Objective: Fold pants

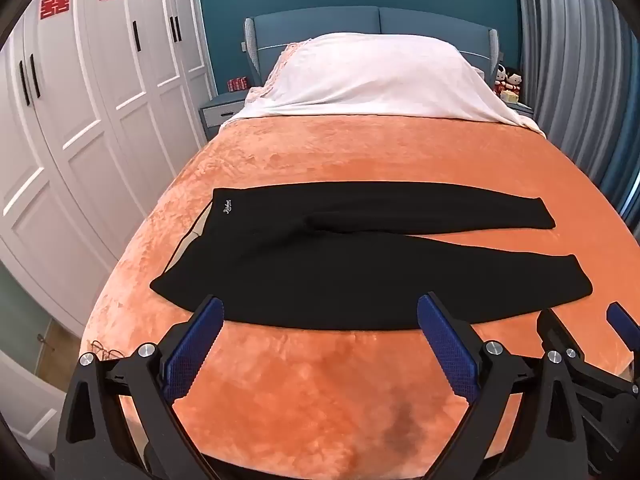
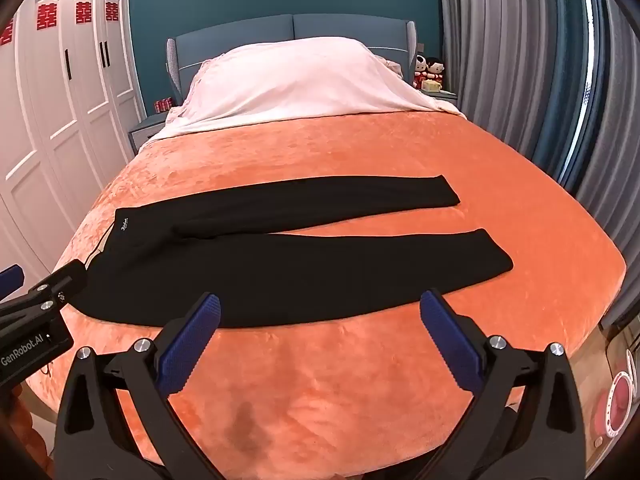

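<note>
Black pants (image 1: 352, 264) lie flat across the orange bedspread (image 1: 320, 392), waistband to the left with a small white logo (image 1: 228, 206), both legs stretched to the right and spread apart. My left gripper (image 1: 320, 312) hovers open above the near edge of the pants, nothing between its blue pads (image 1: 192, 352). My right gripper (image 2: 320, 312) is open too, over the near leg of the pants (image 2: 288, 272). The right gripper's fingers (image 1: 624, 328) show at the right edge of the left wrist view; the left gripper's fingers (image 2: 40, 296) show at the left of the right wrist view.
A pale pink cover (image 1: 376, 76) over pillows lies at the head of the bed. White wardrobes (image 1: 80, 120) stand along the left, grey curtains (image 2: 520, 80) along the right. Nightstands flank the blue headboard (image 1: 360, 24), the right one with two dolls (image 2: 428, 72).
</note>
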